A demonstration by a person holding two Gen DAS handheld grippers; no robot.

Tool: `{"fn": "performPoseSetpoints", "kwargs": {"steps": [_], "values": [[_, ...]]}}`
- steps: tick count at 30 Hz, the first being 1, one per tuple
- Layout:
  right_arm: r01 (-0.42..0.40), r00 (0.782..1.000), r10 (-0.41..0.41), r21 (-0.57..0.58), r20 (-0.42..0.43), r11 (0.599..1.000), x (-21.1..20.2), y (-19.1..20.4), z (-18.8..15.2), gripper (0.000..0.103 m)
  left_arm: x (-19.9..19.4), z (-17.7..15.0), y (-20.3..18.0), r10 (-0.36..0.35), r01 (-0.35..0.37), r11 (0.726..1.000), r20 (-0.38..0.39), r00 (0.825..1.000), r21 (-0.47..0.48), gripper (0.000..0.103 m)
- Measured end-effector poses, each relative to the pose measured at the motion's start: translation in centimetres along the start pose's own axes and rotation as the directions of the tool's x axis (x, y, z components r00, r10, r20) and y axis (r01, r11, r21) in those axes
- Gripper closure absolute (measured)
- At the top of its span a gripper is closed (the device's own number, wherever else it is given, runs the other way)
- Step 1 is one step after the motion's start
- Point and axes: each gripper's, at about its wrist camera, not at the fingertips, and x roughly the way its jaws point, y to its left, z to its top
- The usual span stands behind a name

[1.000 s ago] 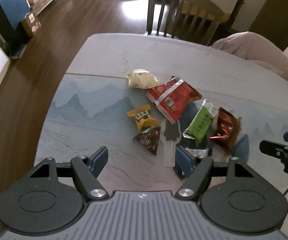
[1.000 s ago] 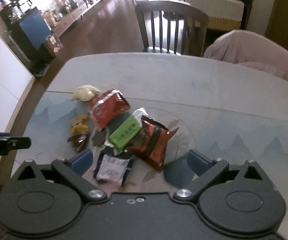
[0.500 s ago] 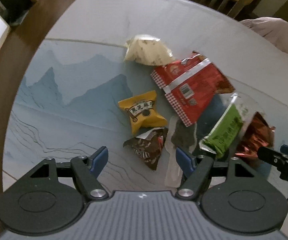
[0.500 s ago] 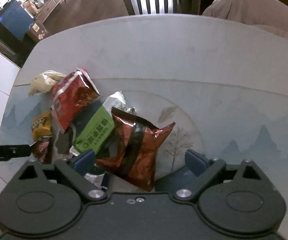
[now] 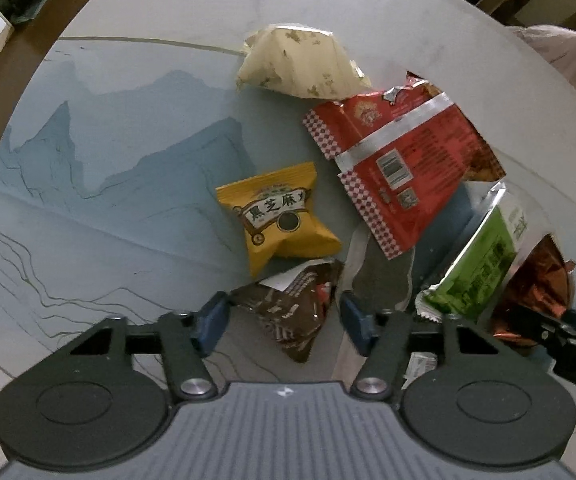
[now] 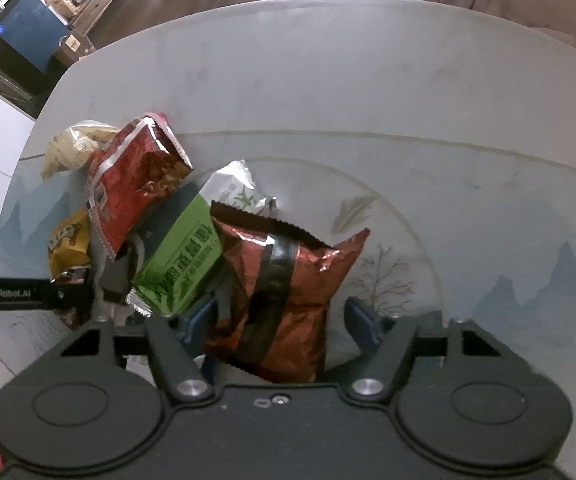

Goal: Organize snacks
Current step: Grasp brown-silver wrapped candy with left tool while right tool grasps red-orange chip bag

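While both grippers hang spread over the table [image 5: 127, 128], the left gripper [image 5: 283, 316] straddles a brown chocolate packet [image 5: 292, 312]; the right gripper [image 6: 279, 320] brackets a dark red foil bag [image 6: 283, 280], neither gripped.

You had a pale round table [image 5: 135, 128] with a blue mountain print before you. On it lay a cream crinkled pouch [image 5: 300, 64], a red checkered-edge foil bag [image 5: 400, 160], a yellow sesame-candy packet [image 5: 279, 216], a brown chocolate packet [image 5: 292, 312], a green wrapper [image 6: 179, 260] and a copper-red foil bag [image 6: 283, 292] (all clustered, some overlapping).
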Motion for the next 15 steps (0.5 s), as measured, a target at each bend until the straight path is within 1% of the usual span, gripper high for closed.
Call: {"fn": "performPoseSetpoints", "kwargs": {"steps": [2,5,9,11,12,15], "values": [[-0.006,1.000,0.006,-0.005,0.001,1.000,0.1,0.0,0.0,0.046,0.1,-0.2,0.0,-0.001,0.001,1.000,0.004,1.000,0.001,0.051],[-0.007,1.000,0.007,-0.011,0.003,1.000,0.1,0.0,-0.1,0.051,-0.1,-0.5,-0.1,0.001,-0.001,1.000,0.008,1.000,0.004,0.054],[-0.015,1.000,0.015,-0.015,0.008,1.000,-0.1,0.1,-0.3,0.054,-0.5,-0.7,-0.3,0.011,-0.011,1.000,0.026,1.000,0.008,0.060],[-0.023,1.000,0.023,-0.014,0.009,1.000,-0.3,0.1,-0.5,0.055,-0.8,-0.9,-0.3,0.006,-0.006,1.000,0.032,0.999,0.002,0.061],[-0.025,1.000,0.025,-0.015,0.009,1.000,-0.4,0.1,-0.6,0.055,-1.0,-1.0,-0.3,0.003,-0.003,1.000,0.036,0.999,0.001,0.066],[-0.029,0.999,0.030,-0.015,0.016,0.999,-0.9,0.1,-0.9,0.055,-1.6,-1.4,0.0,-0.001,0.001,1.000,0.042,0.999,-0.010,0.067]]}}
